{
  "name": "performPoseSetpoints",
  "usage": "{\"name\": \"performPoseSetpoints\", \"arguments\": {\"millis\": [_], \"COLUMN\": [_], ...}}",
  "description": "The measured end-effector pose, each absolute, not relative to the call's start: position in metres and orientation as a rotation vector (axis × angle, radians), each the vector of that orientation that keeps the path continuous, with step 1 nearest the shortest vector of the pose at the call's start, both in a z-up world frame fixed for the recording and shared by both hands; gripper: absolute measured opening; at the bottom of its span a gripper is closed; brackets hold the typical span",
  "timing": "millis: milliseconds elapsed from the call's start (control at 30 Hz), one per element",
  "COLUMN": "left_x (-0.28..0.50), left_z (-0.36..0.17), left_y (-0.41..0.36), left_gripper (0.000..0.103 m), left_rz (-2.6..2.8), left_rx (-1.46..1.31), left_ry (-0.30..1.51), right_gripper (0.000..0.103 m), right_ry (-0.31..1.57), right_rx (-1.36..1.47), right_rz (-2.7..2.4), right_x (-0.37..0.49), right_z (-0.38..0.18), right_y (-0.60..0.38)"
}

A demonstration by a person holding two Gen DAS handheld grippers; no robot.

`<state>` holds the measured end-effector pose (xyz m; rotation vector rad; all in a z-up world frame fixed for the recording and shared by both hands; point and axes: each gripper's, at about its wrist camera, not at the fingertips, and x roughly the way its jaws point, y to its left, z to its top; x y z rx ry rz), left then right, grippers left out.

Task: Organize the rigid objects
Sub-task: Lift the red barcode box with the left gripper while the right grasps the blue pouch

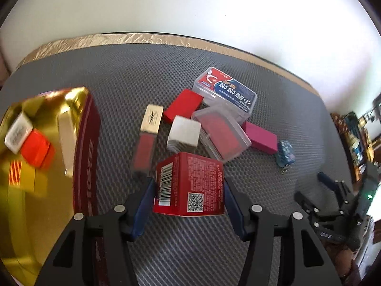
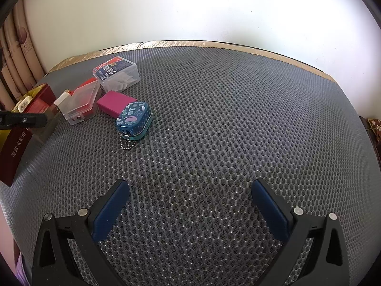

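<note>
The carton [image 1: 189, 183] sits between the left jaws, tray [image 1: 35, 190] to its left, clutter behind.

Right gripper [image 2: 190, 212] jaws wide apart over bare mat [image 2: 226, 119]; blue tin [image 2: 133, 120] beside pink box [image 2: 115, 102].

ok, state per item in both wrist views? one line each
left gripper: shut on the red carton, lifted off the mat
red carton: held, barcode side showing
right gripper: open, nothing between the fingers
gold-lined box: open, small items inside
floss pick case: lid closed, on the mat
clear case: closed, tilted over its neighbours
blue tin: closed, flat on the mat
lip gloss tube: capped, lying flat
</note>
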<state>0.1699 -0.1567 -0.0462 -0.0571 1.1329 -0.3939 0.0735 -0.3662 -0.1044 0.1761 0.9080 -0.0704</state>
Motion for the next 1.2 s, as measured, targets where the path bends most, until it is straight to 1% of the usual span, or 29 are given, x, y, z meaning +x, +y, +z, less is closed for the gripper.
{"name": "performPoseSetpoints", "arguments": {"millis": [267, 467, 533, 600, 633, 667, 967, 1033, 1067, 1100, 1200], "left_x": [0.133, 0.119, 0.116, 0.113, 0.113, 0.112, 0.107, 0.107, 0.107, 0.106, 0.104], "left_z": [-0.037, -0.04, -0.038, -0.036, -0.035, -0.034, -0.022, -0.021, -0.019, -0.017, -0.011], "left_y": [-0.142, -0.139, -0.14, -0.141, -0.142, -0.143, -0.144, -0.143, -0.142, -0.14, -0.136], "left_gripper": [0.058, 0.058, 0.058, 0.058, 0.058, 0.058, 0.058, 0.058, 0.058, 0.058, 0.058], "left_rz": [-0.399, -0.401, -0.407, -0.412, -0.415, -0.416, -0.435, -0.437, -0.436, -0.436, -0.435], "left_rx": [-0.145, -0.177, -0.187, -0.187, -0.185, -0.181, -0.183, -0.189, -0.192, -0.199, -0.217], "left_ry": [1.148, 1.154, 1.155, 1.153, 1.149, 1.145, 1.128, 1.128, 1.126, 1.123, 1.111], "right_gripper": [0.103, 0.094, 0.084, 0.063, 0.06, 0.06, 0.059, 0.052, 0.035, 0.029, 0.029], "right_ry": [0.899, 0.857, 0.849, 0.866, 0.871, 0.876, 0.9, 0.901, 0.903, 0.905, 0.904], "right_rx": [0.179, 0.241, 0.196, 0.166, 0.163, 0.163, 0.178, 0.168, 0.156, 0.142, 0.137], "right_rz": [-0.066, 0.038, 0.067, 0.085, 0.084, 0.078, 0.075, 0.073, 0.07, 0.063, 0.073], "right_x": [0.071, 0.075, 0.083, 0.097, 0.102, 0.108, 0.138, 0.143, 0.145, 0.146, 0.142], "right_z": [-0.103, -0.089, -0.083, -0.082, -0.082, -0.083, -0.088, -0.088, -0.087, -0.087, -0.087], "right_y": [-0.369, -0.364, -0.351, -0.342, -0.34, -0.341, -0.342, -0.34, -0.338, -0.337, -0.337]}}
